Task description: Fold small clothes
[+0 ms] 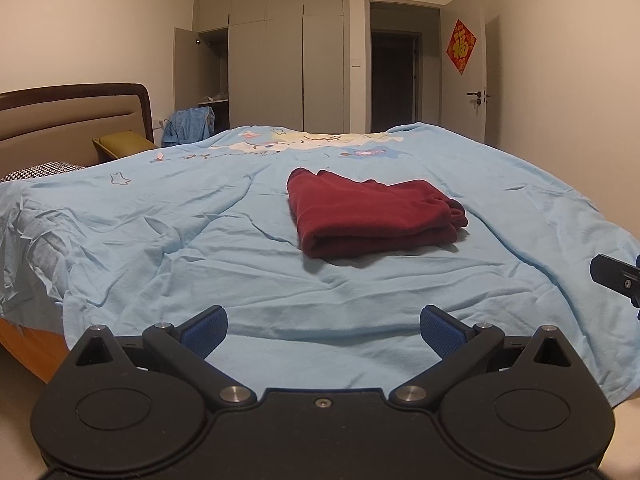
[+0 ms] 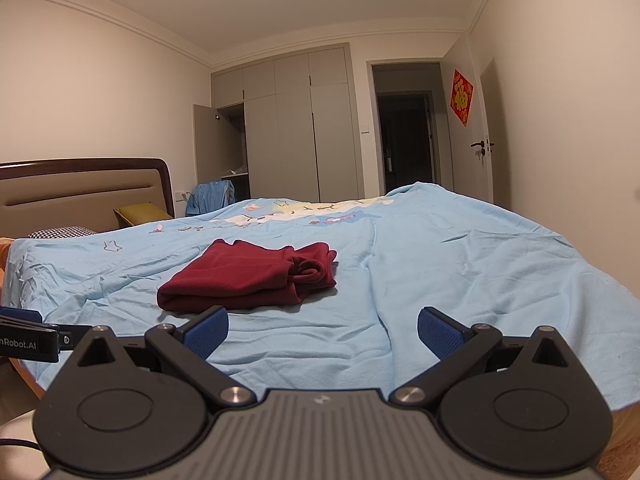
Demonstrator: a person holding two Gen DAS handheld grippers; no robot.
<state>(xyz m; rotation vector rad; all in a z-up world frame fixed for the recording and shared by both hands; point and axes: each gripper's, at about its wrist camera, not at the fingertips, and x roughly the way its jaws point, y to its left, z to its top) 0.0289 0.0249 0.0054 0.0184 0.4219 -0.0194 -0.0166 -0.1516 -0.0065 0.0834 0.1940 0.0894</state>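
Garment [image 1: 372, 216] is plain dark red, on a pale blue sheet [image 1: 200, 264] w/ cartoon print in white, yellow and pink at its far end. Beside the sheet: black-white houndstooth pillow [image 1: 44, 170], olive cushion [image 1: 124, 142]. Gripper pads [image 1: 208, 326] are blue on black.

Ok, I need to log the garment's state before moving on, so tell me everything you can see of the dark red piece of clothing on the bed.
The dark red garment is a soft, fleece-like piece folded into a thick, roughly rectangular bundle of several layers. The rounded fold edge faces the cameras; on its right end, looser bunched fabric and rolled openings show in the right wrist view. It lies flat on the wrinkled light blue bedsheet, which alone touches it. Both the left gripper and right gripper sit open, short of it.
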